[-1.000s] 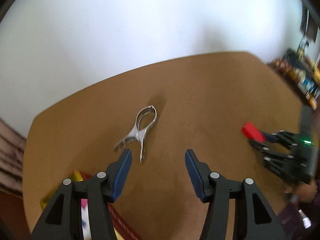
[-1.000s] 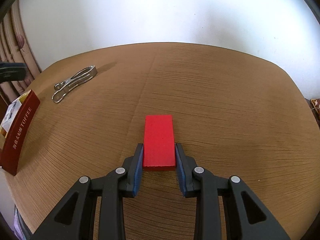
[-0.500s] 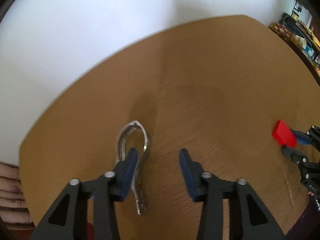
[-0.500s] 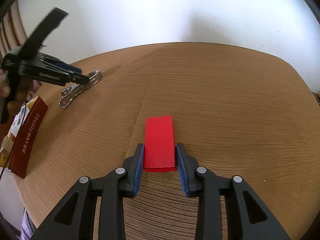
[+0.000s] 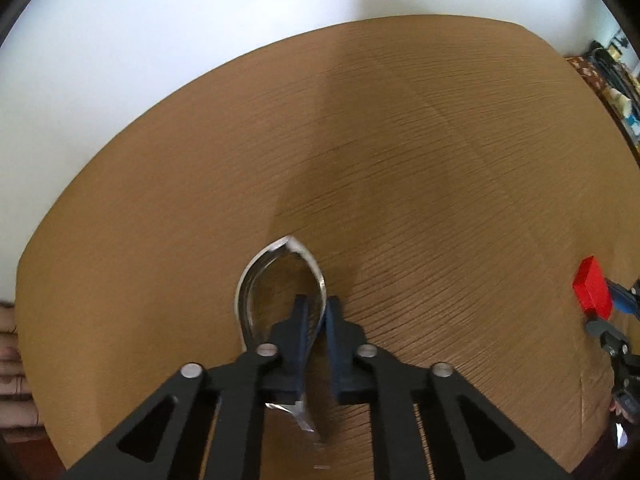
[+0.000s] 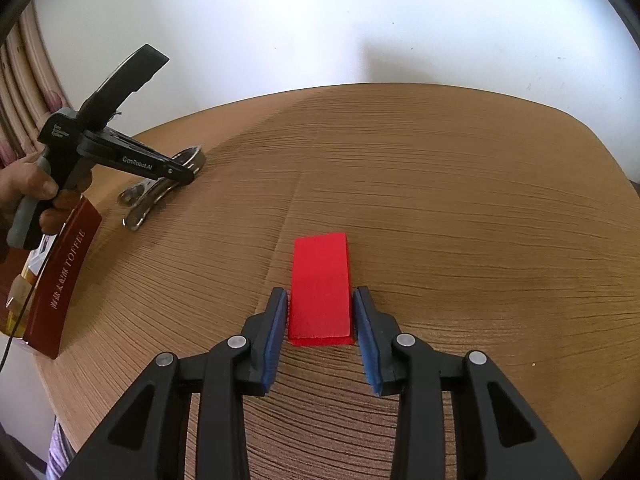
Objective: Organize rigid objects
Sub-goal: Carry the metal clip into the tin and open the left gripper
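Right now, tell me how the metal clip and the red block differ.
The metal clip is shiny bare steel bent into an open loop; the red block is a solid, matte rectangle. The left claw has closed on one arm of the clip, while the right claw straddles the block's near end. Both are rigid and sit on the wooden table.
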`<action>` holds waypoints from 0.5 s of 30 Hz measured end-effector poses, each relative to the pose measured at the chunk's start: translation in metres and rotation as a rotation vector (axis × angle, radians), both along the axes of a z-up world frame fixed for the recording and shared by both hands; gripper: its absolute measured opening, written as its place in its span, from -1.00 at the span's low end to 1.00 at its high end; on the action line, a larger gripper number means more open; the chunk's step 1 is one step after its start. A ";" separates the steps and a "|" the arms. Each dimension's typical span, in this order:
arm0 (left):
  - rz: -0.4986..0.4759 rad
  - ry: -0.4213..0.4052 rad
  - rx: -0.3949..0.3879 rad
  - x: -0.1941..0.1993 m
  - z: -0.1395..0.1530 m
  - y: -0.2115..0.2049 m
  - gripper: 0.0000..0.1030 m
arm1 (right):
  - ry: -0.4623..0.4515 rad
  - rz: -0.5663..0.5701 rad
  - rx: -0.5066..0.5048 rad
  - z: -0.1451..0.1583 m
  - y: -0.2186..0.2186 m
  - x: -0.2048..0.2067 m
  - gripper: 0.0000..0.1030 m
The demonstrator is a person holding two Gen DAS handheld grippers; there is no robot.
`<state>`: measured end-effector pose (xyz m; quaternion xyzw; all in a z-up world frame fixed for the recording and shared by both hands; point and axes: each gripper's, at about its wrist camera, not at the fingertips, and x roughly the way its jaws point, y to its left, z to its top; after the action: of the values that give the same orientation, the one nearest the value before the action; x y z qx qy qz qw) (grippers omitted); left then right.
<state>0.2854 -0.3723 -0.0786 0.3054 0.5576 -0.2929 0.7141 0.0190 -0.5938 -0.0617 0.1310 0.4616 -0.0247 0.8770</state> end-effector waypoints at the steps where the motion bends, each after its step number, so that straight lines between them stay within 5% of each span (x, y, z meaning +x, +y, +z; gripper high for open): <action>1: 0.013 -0.009 -0.002 -0.005 0.002 -0.002 -0.95 | 0.000 0.000 0.000 0.001 0.000 0.000 -0.36; 8: 0.190 -0.004 -0.221 -0.048 0.063 0.024 -0.95 | 0.004 -0.001 -0.016 0.003 -0.004 -0.001 -0.36; 15: 0.289 -0.056 -0.309 -0.118 0.159 0.101 -0.96 | 0.009 0.000 -0.037 0.004 -0.003 -0.001 -0.36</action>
<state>0.1671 -0.2716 0.0805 0.1169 0.5239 -0.2609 0.8024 0.0185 -0.5969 -0.0576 0.1144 0.4652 -0.0338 0.8771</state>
